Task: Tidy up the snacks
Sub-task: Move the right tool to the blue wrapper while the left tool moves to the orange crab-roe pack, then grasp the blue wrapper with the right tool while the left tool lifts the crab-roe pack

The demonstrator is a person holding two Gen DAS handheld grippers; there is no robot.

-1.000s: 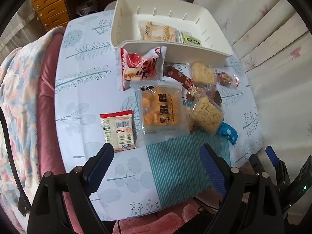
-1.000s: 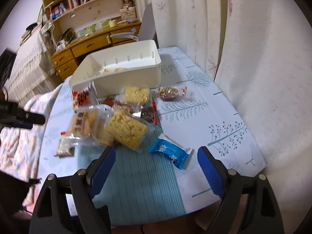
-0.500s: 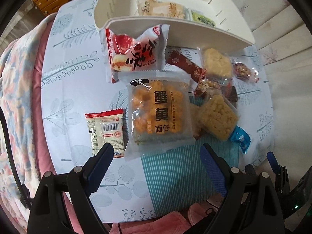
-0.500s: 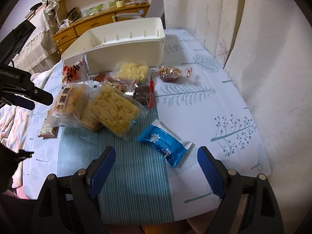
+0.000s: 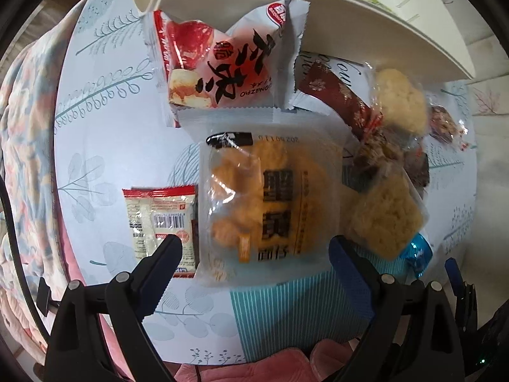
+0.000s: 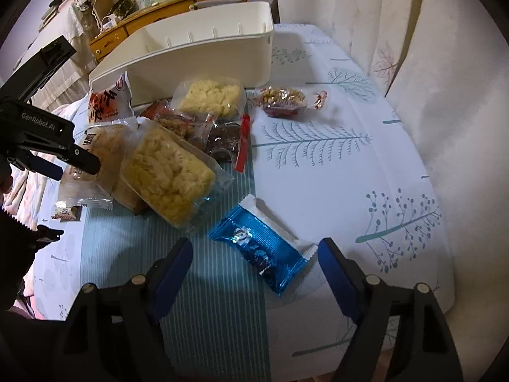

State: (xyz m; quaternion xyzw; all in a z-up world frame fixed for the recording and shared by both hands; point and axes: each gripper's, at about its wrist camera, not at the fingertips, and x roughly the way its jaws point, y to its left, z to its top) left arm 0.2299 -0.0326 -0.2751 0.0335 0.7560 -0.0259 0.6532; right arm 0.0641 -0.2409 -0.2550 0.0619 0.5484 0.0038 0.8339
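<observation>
On the left wrist view, worktop (image 5: 105, 146): most snacks lie loose in front of the white bin (image 5: 366, 36), so by my judgement the sorting is barely begun.
Left gripper (image 5: 254, 248): fingers spread wide and holding nothing, poised over the near end of the orange puff pack (image 5: 270, 203).
Orange puff pack: flat on the worktop, middle of the view, between the two fingers.
Small sachet (image 5: 162, 222): just left of the puff pack, partly behind the left finger.
Red-and-white bag (image 5: 222, 67): far side, its top tucked under the bin's near rim.
Right cluster: brown bar (image 5: 334, 95), two pale rice cakes and a darker wrapped sweet piled together, touching one another.
Bin contents: only a sliver shows at the top edge, something pale and something green; too little to name.

Right wrist view, bin (image 6: 206, 60): far centre, its inside hidden from this low angle.
Right gripper (image 6: 254, 254): fingers spread apart and empty, set either side of the blue wrapper (image 6: 264, 248).
Blue wrapper: alone on the near worktop, just apart from the rice cake pack (image 6: 168, 175).
Peanut sweet (image 6: 283, 102): far right of the pile, near the bin wall.
Left to do: by my count, some ten loose packs remain outside.
</observation>
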